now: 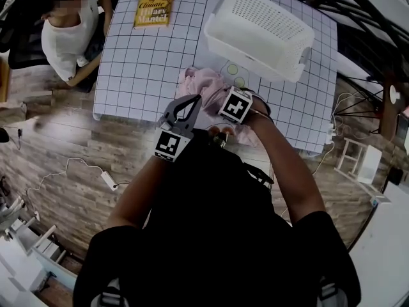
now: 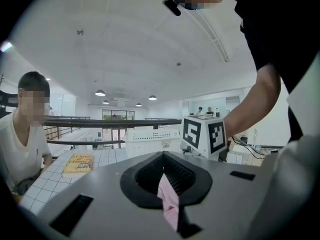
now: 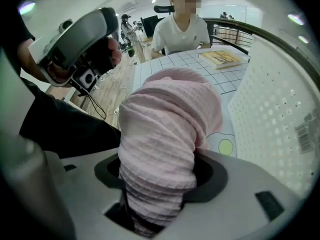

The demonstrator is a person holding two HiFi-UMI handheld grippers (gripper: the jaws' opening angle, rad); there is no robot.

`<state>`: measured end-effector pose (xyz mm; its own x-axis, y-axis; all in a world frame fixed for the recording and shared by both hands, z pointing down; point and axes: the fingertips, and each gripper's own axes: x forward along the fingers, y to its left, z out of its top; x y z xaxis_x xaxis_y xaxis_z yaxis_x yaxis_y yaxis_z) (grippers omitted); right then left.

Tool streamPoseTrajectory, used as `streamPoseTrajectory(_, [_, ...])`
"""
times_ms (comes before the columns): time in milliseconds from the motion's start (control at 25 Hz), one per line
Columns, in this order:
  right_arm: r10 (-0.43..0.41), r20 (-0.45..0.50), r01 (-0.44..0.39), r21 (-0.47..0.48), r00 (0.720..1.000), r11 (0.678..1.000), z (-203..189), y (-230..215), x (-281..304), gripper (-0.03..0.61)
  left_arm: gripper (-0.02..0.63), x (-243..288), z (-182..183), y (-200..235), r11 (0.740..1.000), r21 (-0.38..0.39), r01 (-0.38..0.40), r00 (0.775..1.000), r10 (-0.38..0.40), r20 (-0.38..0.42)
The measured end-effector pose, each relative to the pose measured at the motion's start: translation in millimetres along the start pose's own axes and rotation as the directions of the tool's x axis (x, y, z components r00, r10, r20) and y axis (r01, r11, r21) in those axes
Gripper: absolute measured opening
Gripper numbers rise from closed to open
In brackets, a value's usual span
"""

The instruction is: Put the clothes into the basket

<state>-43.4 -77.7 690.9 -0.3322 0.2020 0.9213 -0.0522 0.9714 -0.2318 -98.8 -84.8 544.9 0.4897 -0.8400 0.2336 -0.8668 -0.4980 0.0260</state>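
pink cloth (image 3: 170,124) bunched at near edge of surface (image 1: 140,62), right tongs (image 3: 156,189) pinching its bulk, left tongs (image 2: 172,184) nipping a thin corner. basket (image 1: 259,27) lies beyond, up-right; right hand nearer.

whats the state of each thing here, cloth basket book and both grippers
left gripper: shut on a thin fold of the pink cloth
right gripper: shut on a thick bunch of it
pink cloth: bunched, held by both
basket: upright on the table, no clothes seen inside
book: closed, lying flat
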Motion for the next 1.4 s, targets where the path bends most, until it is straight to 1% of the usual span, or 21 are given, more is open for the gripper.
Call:
streamPoseTrajectory(160, [0.002,-0.006,-0.002,0.028,1.0,1.0,-5,1,-24,0.298,0.003,5,10,-5,1.0,0.009,0.011,1.0,-0.011,0.016])
streamPoseTrajectory(320, [-0.01,-0.012,0.011,0.035,1.0,0.999,-6,6,-48,0.299,0.003,8,27,-7,1.0,0.014,0.015,0.999,-0.016,0.041])
streamPoseTrajectory(520, [0.002,-0.002,-0.001,0.06,1.0,0.998,-7,14,-70,0.299,0.003,11,44,-8,1.0,0.001,0.019,0.999,-0.019,0.05])
streamPoseTrajectory(760, [-0.051,0.009,0.051,0.052,0.999,0.997,-10,8,-101,0.299,0.003,19,61,-13,0.999,-0.011,0.045,0.998,-0.044,0.045])
streamPoseTrajectory(960, [-0.069,0.021,0.067,0.061,0.997,0.996,-10,5,-131,0.299,0.003,29,85,-17,0.997,-0.006,0.078,0.994,-0.078,0.072])
streamPoseTrajectory(1160, [-0.111,0.066,0.107,0.064,0.992,0.992,-5,-8,-162,0.3,0.003,43,115,-18,0.993,0.011,0.114,0.987,-0.114,0.11])
streamPoseTrajectory(1400, [-0.17,0.081,0.162,0.092,0.982,0.982,-4,-27,-192,0.301,0.003,60,143,-12,0.989,0.032,0.147,0.979,-0.15,0.14])
